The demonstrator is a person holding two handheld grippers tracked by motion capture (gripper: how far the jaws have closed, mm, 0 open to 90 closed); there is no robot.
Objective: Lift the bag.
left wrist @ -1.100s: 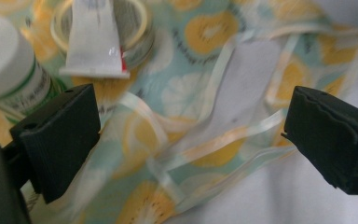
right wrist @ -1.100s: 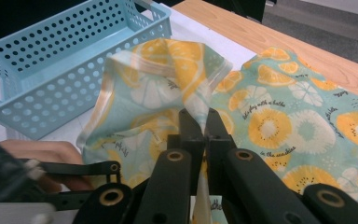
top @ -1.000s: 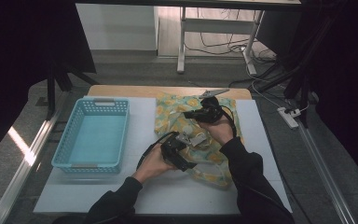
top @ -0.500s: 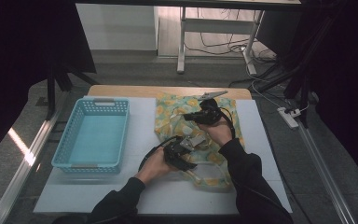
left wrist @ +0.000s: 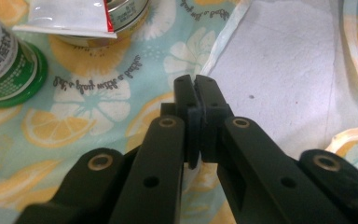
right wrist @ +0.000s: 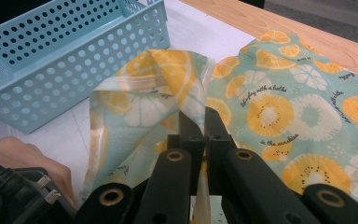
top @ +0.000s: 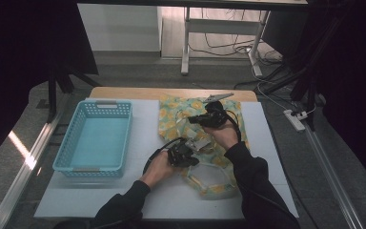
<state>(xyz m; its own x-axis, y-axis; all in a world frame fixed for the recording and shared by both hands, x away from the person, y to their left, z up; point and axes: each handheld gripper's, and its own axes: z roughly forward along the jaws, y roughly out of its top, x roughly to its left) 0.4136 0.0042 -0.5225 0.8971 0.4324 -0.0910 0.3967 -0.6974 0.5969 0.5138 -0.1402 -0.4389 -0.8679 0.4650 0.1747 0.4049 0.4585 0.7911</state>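
Note:
A lemon-print cloth (top: 174, 115) lies spread on the white table top (top: 138, 193). My left gripper (top: 187, 151) is low at the cloth's near left edge, jaws closed with the hem (left wrist: 192, 167) pinched between them. A green-based can (left wrist: 7, 60) and a tin under a white tube (left wrist: 98, 16) rest on the cloth ahead of it. My right gripper (top: 201, 118) is farther back over the cloth, shut on a raised fold (right wrist: 168, 84) that peaks above its fingertips (right wrist: 214, 122).
A light blue perforated basket (top: 97, 138) stands empty to the left of the cloth, close to the raised fold (right wrist: 65, 60). A wooden strip (top: 171, 91) borders the table's far edge. The person's left hand (right wrist: 25, 158) holds the other gripper near the fold.
The left gripper has shifted slightly right and away along the cloth's edge. The right gripper has eased a little left, pulling the cloth's left side up into a fold.

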